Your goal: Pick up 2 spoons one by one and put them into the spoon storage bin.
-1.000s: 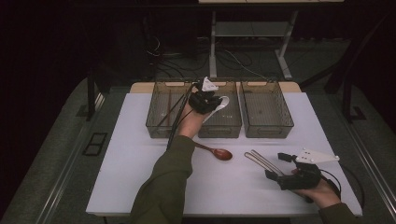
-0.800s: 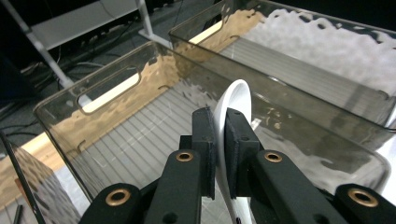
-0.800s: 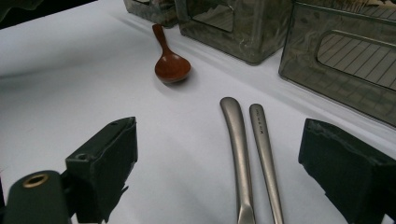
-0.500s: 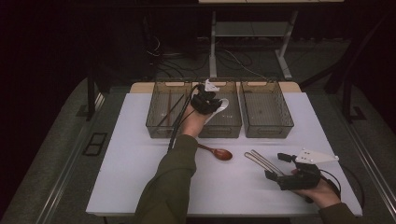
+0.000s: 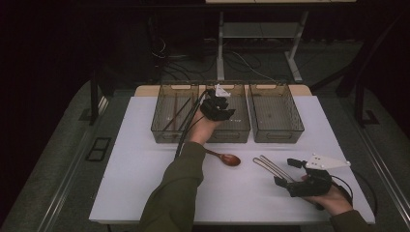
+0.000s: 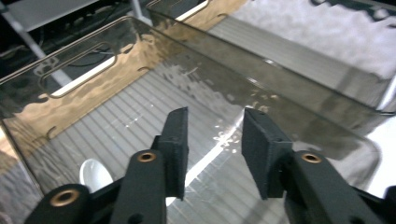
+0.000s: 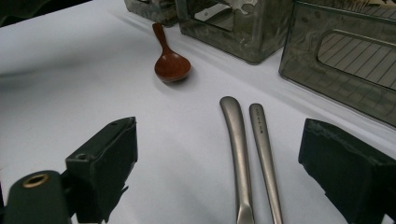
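My left gripper [image 5: 220,108] hangs over the middle clear bin [image 5: 241,133]. In the left gripper view its jaws [image 6: 215,154] have just been opening and stand apart with nothing between them, above the ribbed floor of the bin [image 6: 140,116]. A white spoon [image 6: 95,173] lies on that floor below the left jaw. My right gripper [image 5: 284,171] rests open at the table's front right. Between its wide jaws [image 7: 217,140] lie two metal utensil handles [image 7: 240,144], untouched by the pads, also seen from above as metal utensils [image 5: 270,166].
A red-brown wooden spoon [image 5: 228,157] [image 7: 171,64] lies mid-table on the white tabletop [image 5: 145,174]. Dark sticks rest in the left bin [image 5: 173,116]. The right bin [image 5: 275,116] stands beside the middle one. The person's left sleeve [image 5: 176,193] crosses the table front.
The left hand has shifted slightly over the middle bin. The right hand, metal utensils and wooden spoon are where they were.
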A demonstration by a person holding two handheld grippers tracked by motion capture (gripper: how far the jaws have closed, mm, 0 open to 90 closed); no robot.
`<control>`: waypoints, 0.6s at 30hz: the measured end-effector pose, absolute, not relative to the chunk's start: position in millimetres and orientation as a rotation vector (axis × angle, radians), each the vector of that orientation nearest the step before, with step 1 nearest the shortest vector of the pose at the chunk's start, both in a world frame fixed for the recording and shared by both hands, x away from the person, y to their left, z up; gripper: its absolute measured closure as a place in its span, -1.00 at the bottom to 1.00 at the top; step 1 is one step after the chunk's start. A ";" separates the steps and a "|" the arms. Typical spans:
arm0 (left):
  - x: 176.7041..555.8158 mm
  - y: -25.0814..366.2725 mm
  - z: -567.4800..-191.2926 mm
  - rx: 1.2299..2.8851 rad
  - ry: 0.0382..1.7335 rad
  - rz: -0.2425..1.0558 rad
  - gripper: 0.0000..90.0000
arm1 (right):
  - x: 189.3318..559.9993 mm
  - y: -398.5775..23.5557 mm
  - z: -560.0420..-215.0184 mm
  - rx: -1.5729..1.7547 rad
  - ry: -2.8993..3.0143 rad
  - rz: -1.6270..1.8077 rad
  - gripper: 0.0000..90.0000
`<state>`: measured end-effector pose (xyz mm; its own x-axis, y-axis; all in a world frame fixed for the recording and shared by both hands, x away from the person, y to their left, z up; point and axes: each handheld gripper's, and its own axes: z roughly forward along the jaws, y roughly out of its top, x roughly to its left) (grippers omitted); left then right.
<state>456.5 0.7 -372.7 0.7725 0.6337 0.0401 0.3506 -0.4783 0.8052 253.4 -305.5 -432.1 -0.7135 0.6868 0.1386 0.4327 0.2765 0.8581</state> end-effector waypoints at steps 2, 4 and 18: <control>452.2 3.1 -369.1 2.129 0.710 0.413 0.22 | 253.5 -305.2 -432.2 1.033 2.289 1.410 -0.74; 446.2 6.6 -366.3 2.123 0.702 0.389 0.19 | 253.8 -305.3 -432.3 1.034 2.291 1.408 -0.74; 383.4 30.1 -367.0 2.158 0.558 0.291 0.90 | 253.0 -305.9 -431.7 1.043 2.285 1.410 -0.74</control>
